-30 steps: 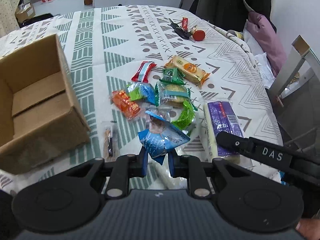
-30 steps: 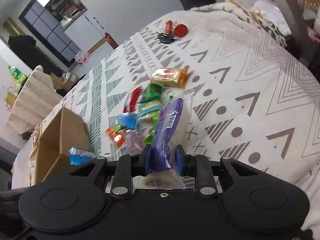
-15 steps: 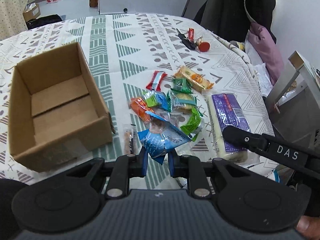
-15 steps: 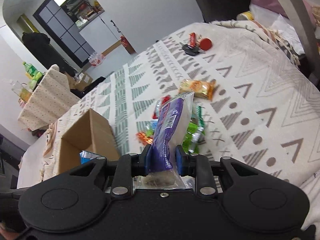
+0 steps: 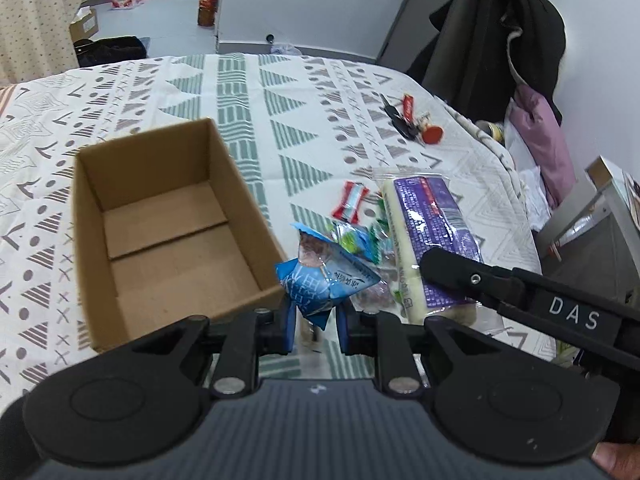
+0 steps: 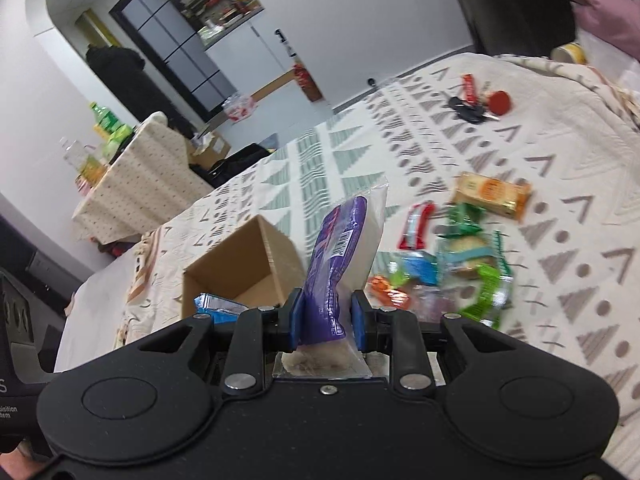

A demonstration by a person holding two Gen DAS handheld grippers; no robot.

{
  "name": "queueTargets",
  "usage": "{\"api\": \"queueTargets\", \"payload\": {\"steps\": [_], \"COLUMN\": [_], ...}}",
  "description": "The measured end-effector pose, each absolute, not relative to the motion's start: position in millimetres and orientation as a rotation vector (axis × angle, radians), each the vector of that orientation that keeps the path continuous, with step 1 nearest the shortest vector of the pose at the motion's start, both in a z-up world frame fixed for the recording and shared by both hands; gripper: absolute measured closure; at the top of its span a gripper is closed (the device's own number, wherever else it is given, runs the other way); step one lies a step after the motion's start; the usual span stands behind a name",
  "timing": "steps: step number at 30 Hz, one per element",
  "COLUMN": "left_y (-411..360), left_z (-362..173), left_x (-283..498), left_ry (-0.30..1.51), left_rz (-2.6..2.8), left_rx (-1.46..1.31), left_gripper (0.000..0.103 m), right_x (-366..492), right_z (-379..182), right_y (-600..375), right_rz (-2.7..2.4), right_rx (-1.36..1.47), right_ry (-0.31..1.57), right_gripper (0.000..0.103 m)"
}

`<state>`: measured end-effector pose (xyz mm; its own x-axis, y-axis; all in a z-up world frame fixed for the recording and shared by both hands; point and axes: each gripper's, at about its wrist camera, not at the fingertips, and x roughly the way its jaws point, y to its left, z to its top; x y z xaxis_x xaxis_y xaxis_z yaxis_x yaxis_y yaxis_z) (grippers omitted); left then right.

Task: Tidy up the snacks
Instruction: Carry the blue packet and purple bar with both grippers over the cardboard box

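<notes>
Left tongs (image 5: 316, 326) clamped on a crinkled blue plastic snack packet (image 5: 326, 278) just beside the open brown cardboard box (image 5: 160, 236), right tongs (image 6: 326, 330) gripped a long purple-and-white wrapped snack pack (image 6: 340, 256) above the patterned counter (image 6: 560, 168), loose snacks (image 6: 460, 264) beyond.

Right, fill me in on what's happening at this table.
A person is sorting snacks with two handheld grippers. The left tool holds a blue snack packet by the near corner of an empty cardboard box. The right tool grips a long purple-labelled package. More wrapped snacks lie loose on the patterned tablecloth.
</notes>
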<state>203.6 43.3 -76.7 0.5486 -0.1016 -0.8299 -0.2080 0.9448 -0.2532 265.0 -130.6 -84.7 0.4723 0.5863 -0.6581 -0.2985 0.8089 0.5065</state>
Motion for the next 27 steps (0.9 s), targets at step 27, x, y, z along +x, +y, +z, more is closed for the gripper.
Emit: {"api": "queueTargets", "payload": {"steps": [27], "left_y": [163.3], "left_z": [-95.2], "left_x": [193.3], "left_ry": [1.042], "left_rz": [0.286], "left_rx": [-0.455], "left_gripper": [0.071], "right_x": [276.5], "right_z": [-74.3], "right_y": [-13.8], "right_rz": [0.732], "right_rx": [0.291], "right_ry": [0.961], "right_gripper": [0.078]}}
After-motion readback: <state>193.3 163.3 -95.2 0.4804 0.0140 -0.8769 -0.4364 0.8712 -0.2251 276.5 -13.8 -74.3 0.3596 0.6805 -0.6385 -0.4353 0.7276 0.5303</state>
